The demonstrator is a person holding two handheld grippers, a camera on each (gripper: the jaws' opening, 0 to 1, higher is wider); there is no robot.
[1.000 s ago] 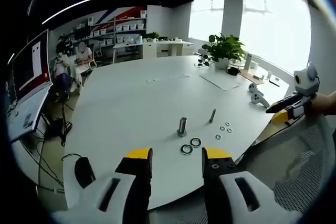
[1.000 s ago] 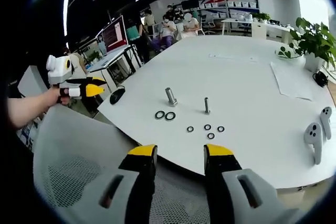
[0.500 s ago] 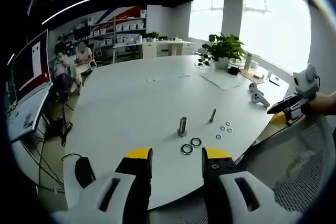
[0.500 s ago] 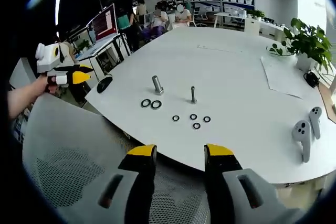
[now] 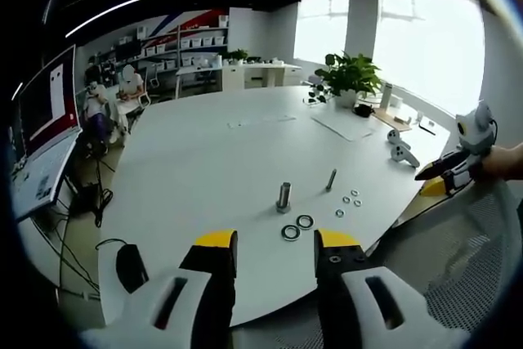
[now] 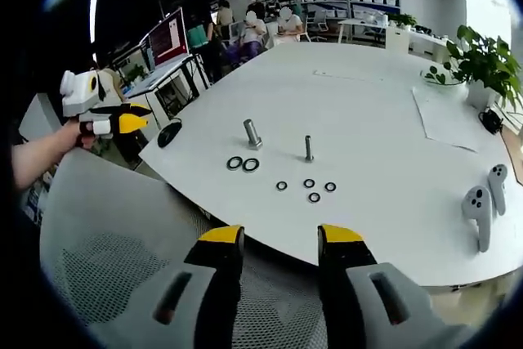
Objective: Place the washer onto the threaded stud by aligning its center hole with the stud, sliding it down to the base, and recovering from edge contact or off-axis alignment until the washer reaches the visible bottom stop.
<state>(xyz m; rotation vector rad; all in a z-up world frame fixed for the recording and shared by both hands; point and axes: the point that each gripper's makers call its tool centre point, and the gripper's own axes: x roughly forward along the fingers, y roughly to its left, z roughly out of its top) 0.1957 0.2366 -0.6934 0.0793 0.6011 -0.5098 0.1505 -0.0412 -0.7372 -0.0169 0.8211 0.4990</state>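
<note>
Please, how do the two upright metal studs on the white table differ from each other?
The thick stud is wider than the thin stud and carries a broader head on top, while the thin stud looks slim along its whole length. Two large washers lie before the thick stud; four small washers lie before the thin stud. Both studs are grey metal, stand upright on the table, and carry no washer.

A large white rounded tabletop point(image 5: 196, 169) fills an open office. Beyond it, bright tall windows point(image 5: 425, 38) stand behind a leafy green potted plant point(image 5: 347, 75). White shelving with storage bins point(image 5: 192, 38) lines the far wall; a grey mesh chair back point(image 6: 114, 259) sits near the tabletop's edge.
</note>
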